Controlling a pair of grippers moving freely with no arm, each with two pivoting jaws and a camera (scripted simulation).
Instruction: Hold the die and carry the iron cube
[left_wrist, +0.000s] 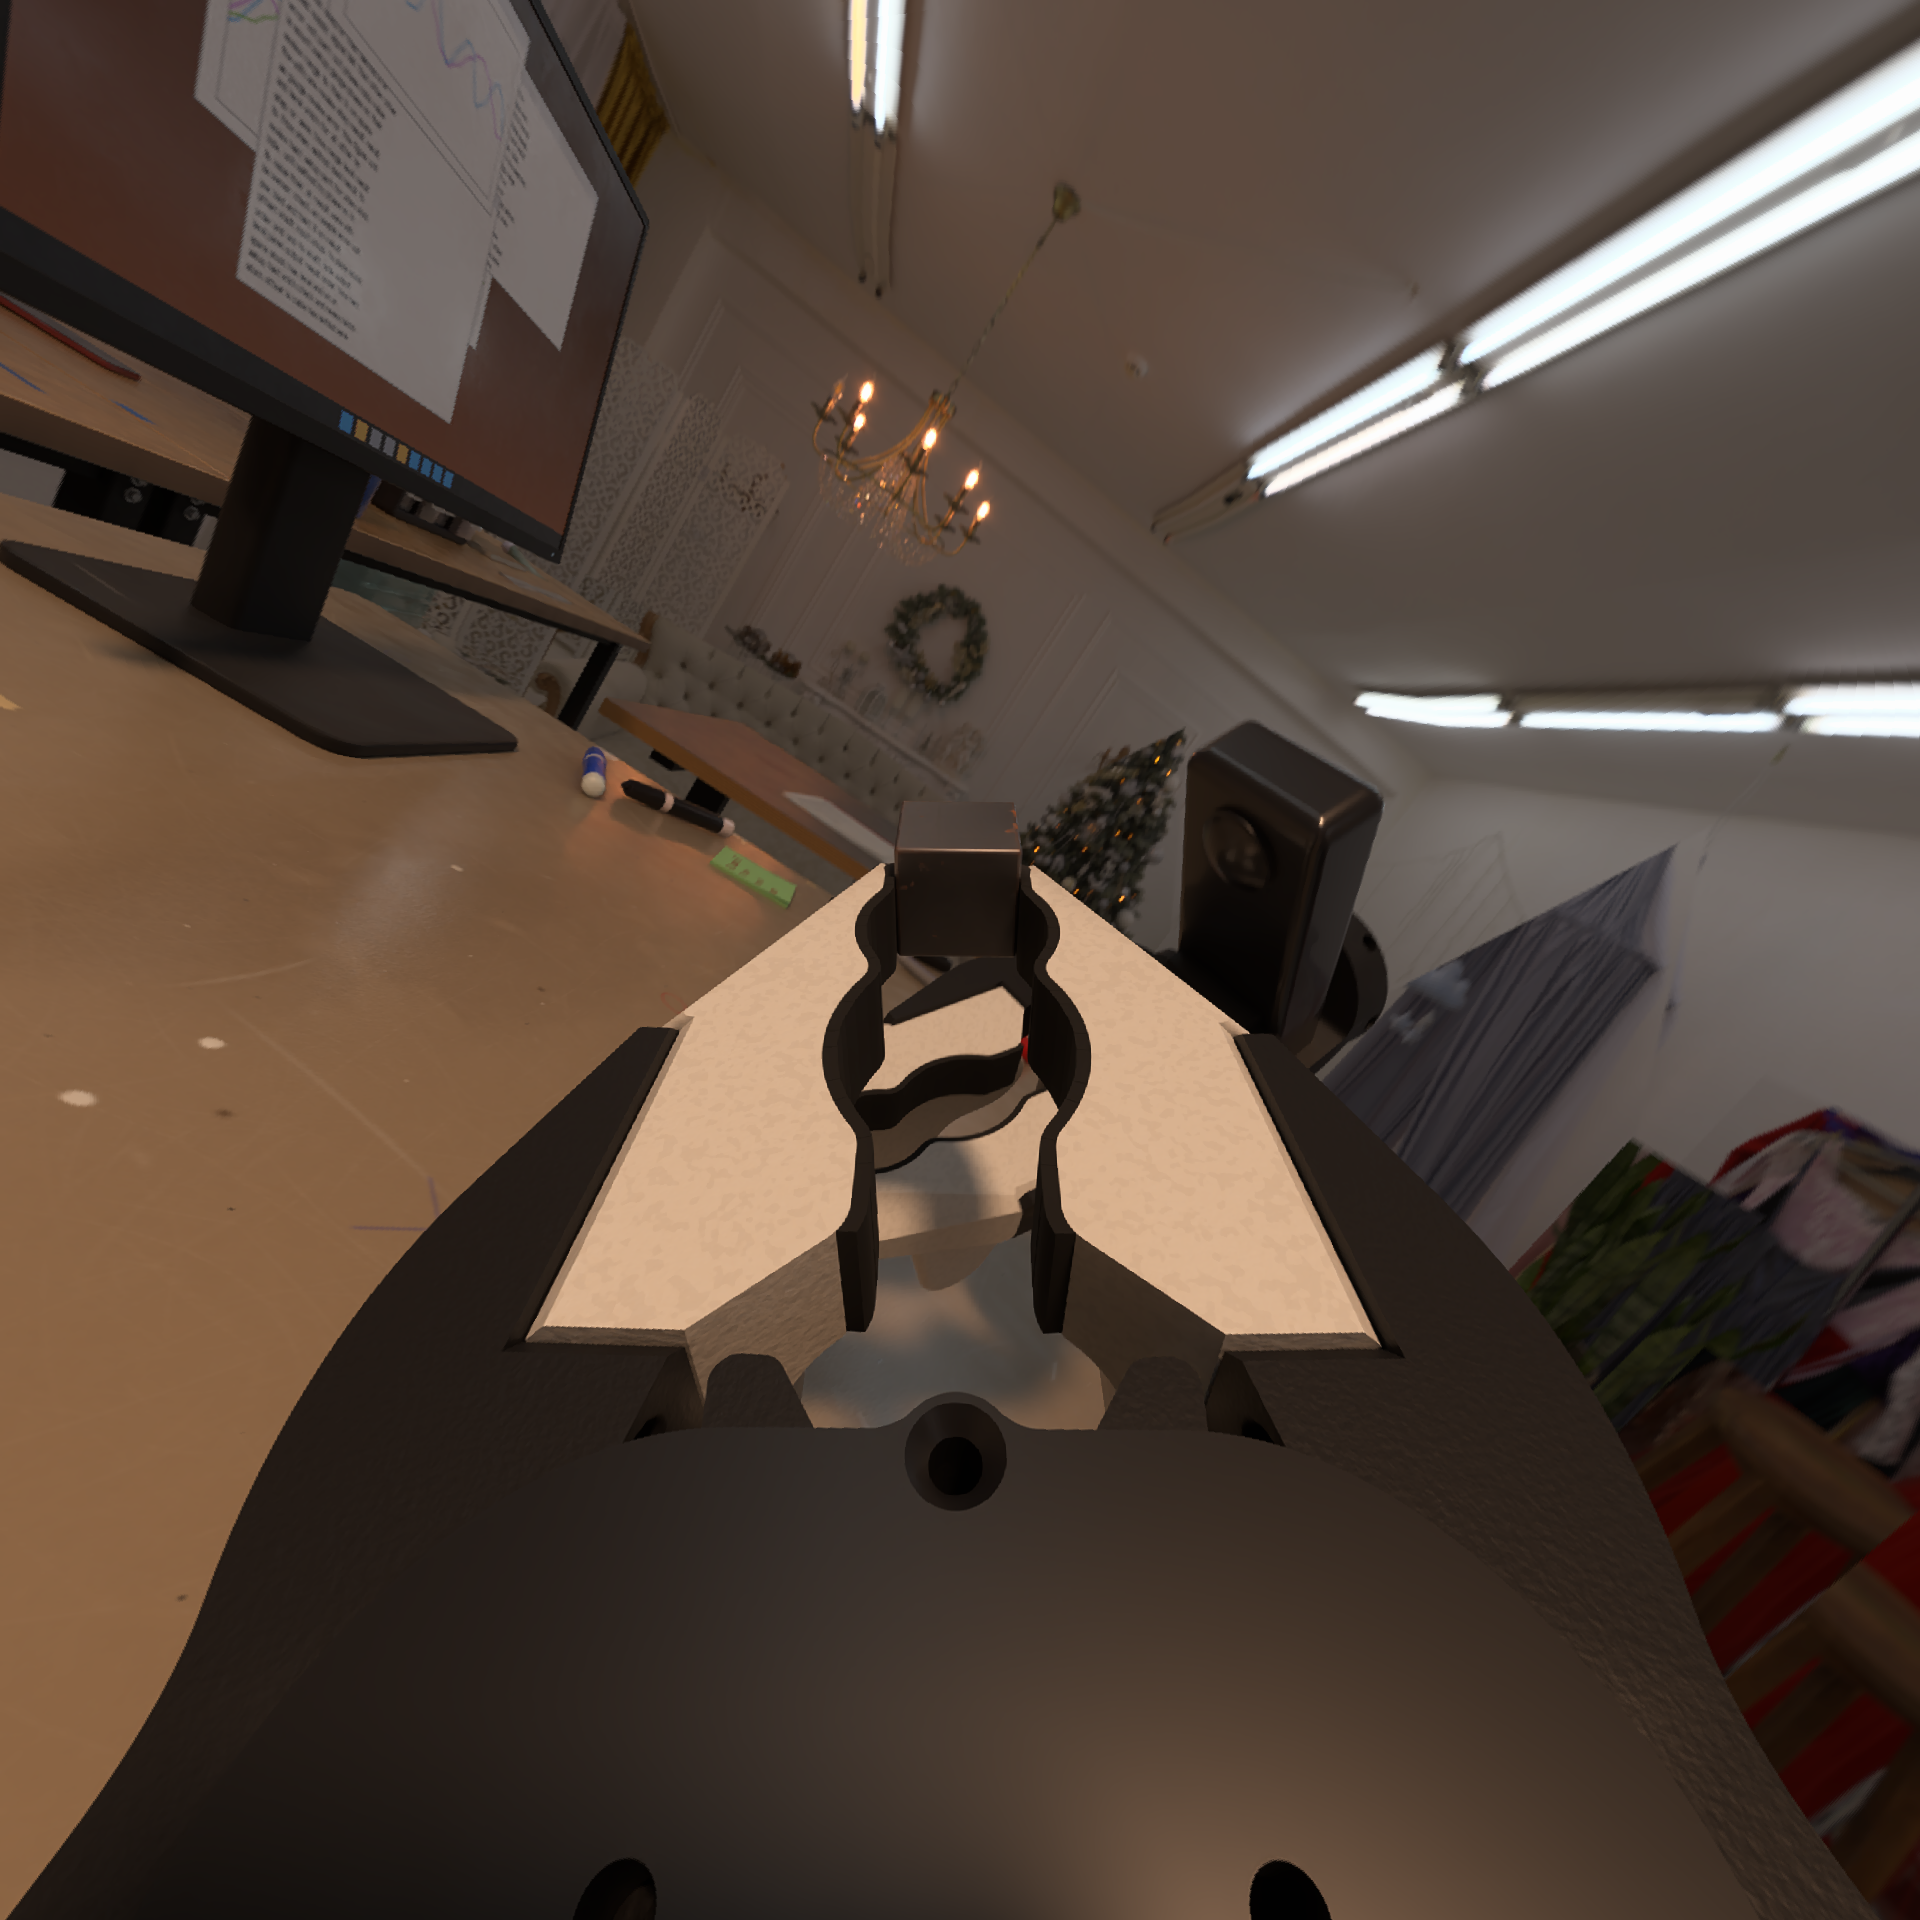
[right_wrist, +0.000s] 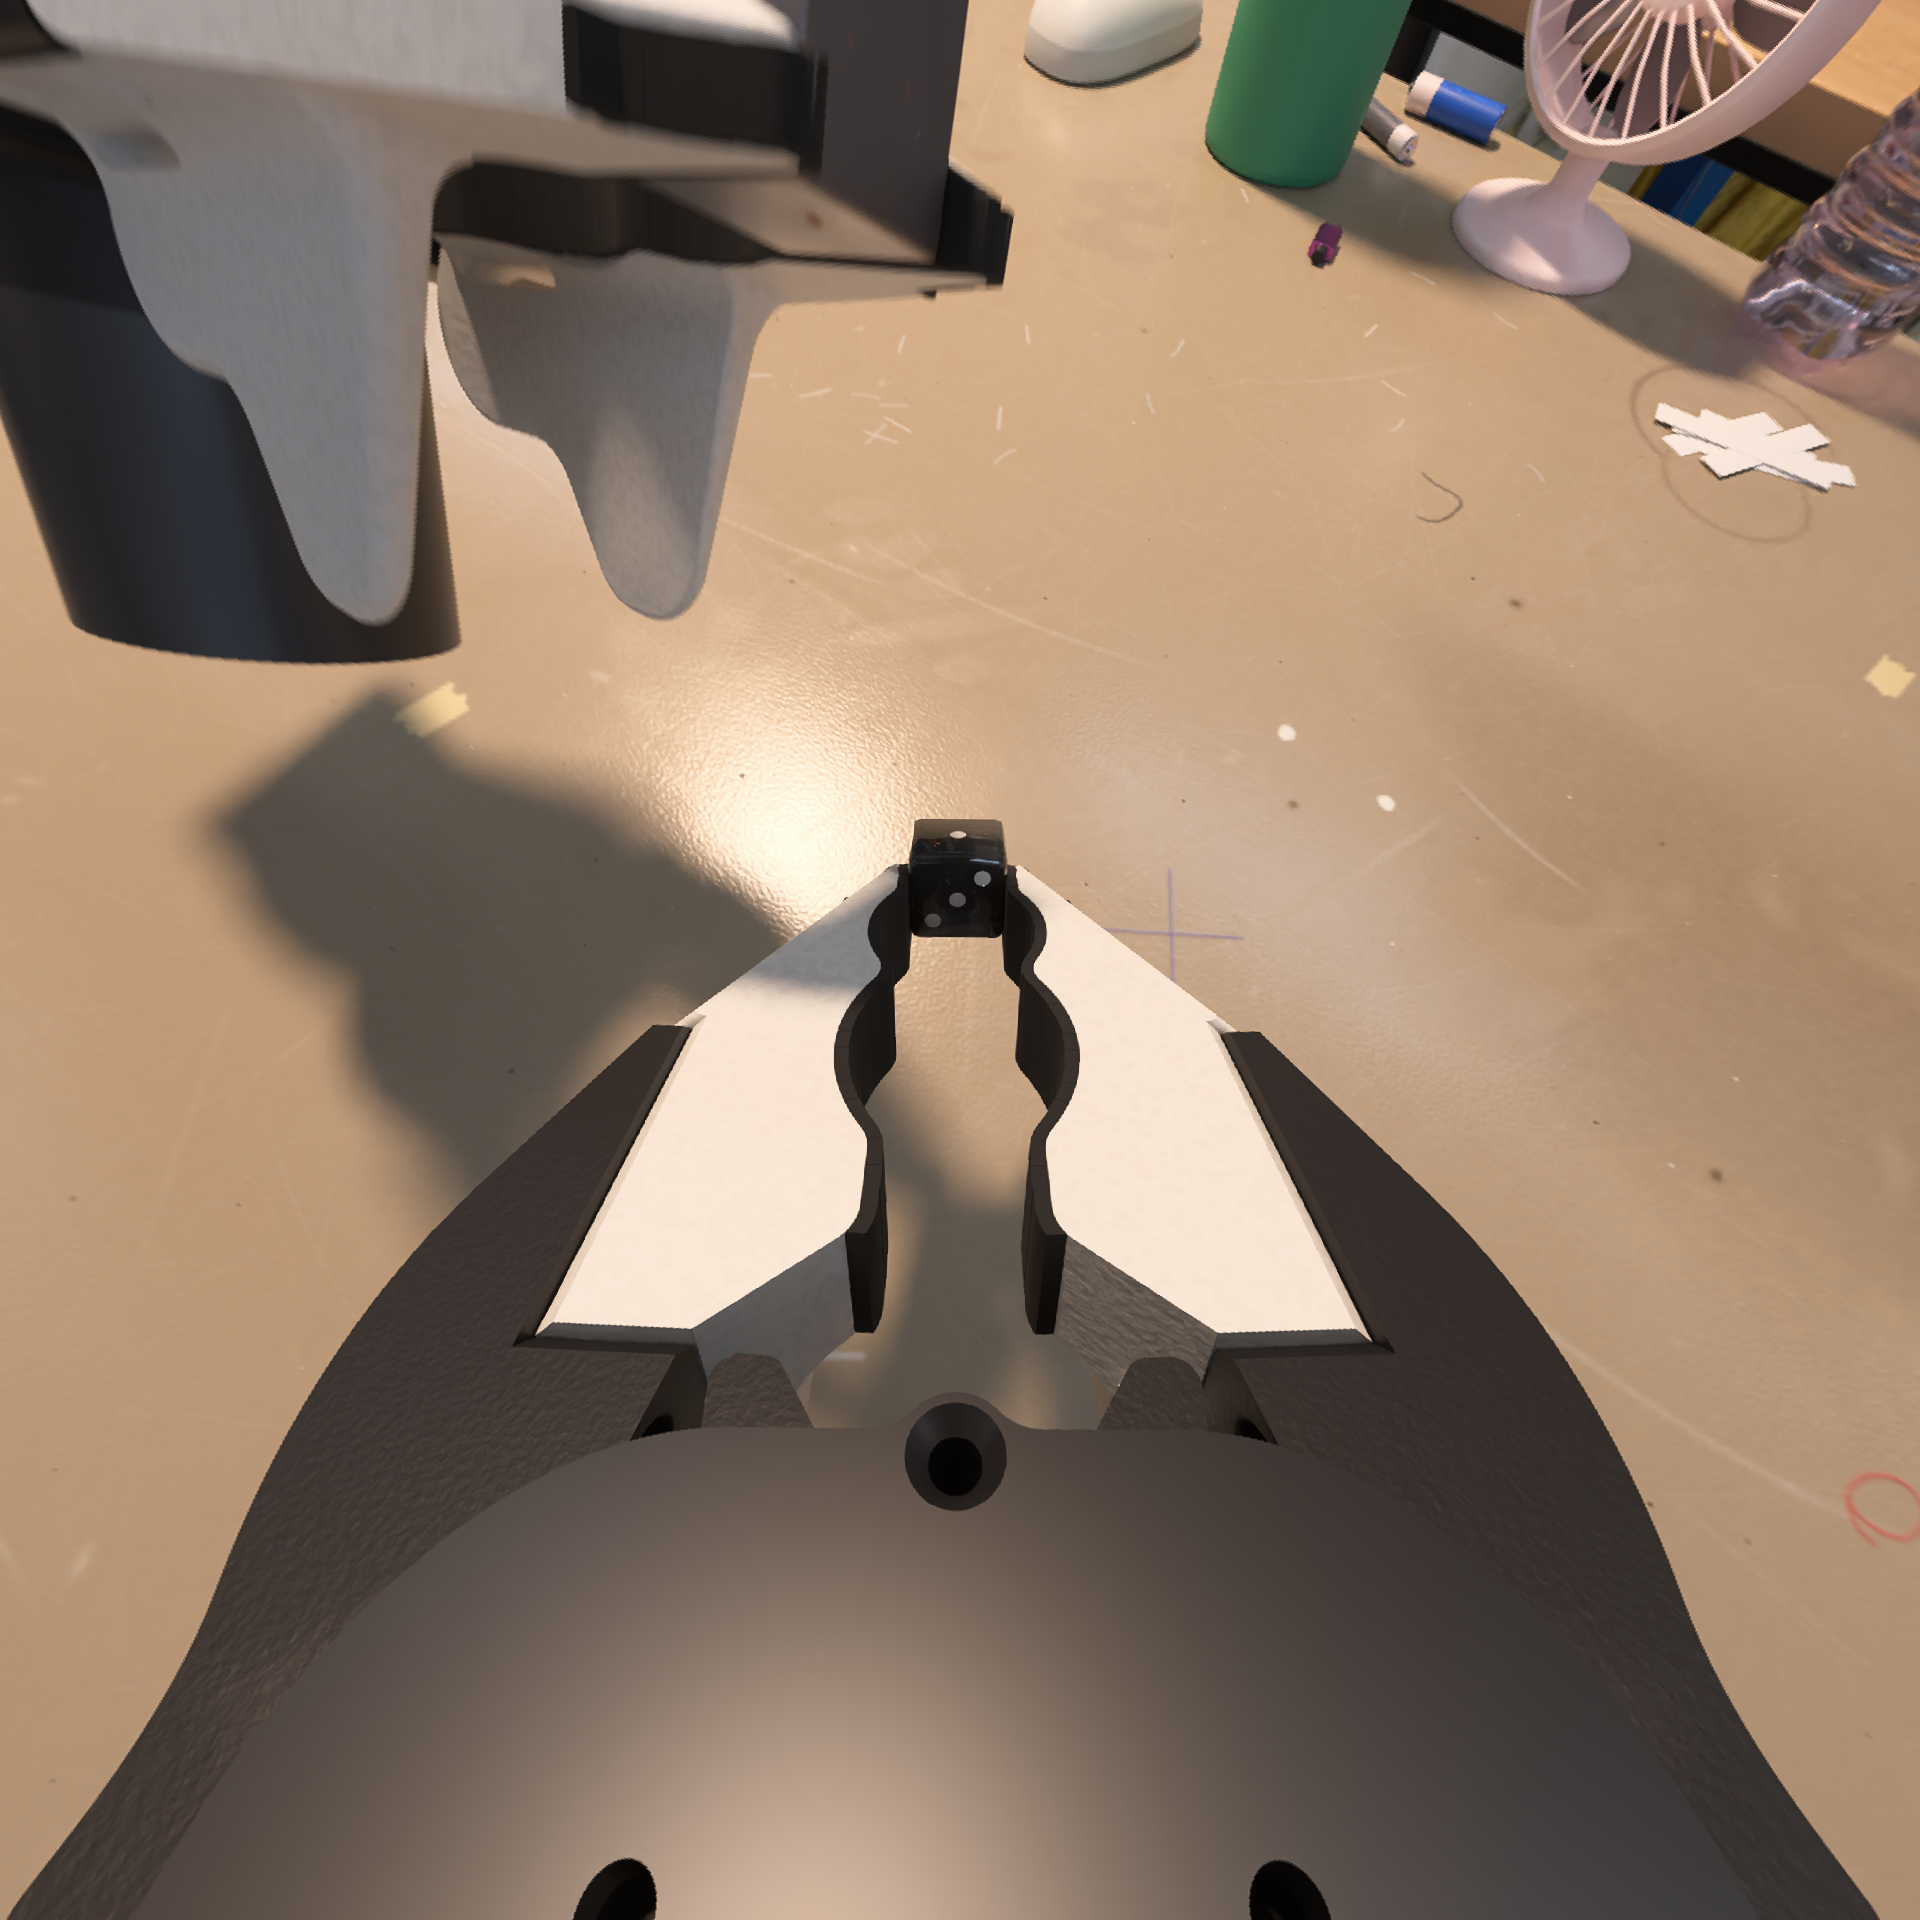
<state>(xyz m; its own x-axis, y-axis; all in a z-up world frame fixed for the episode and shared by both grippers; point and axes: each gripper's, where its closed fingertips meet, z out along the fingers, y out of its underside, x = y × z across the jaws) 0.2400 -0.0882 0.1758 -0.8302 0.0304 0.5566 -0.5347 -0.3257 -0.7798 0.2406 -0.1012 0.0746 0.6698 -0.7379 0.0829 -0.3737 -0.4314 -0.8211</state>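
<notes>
Two grippers we see: the left gripper (left_wrist: 956, 914) clamps the iron cube (left_wrist: 956, 894) above the table (left_wrist: 260, 987) near a monitor (left_wrist: 312, 260); the right gripper (right_wrist: 956, 914) pinches the die (right_wrist: 957, 883), with a green cup (right_wrist: 1299, 94) and fan (right_wrist: 1621, 114) well apart.

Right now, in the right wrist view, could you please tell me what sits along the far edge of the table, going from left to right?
White mouse → green cup → grey marker → blue glue stick → pink fan → clear plastic bottle.

Left wrist view tilted up across table (left_wrist: 260, 987) toward ceiling; right wrist view close, downward; shared tabletop, probably.
</notes>
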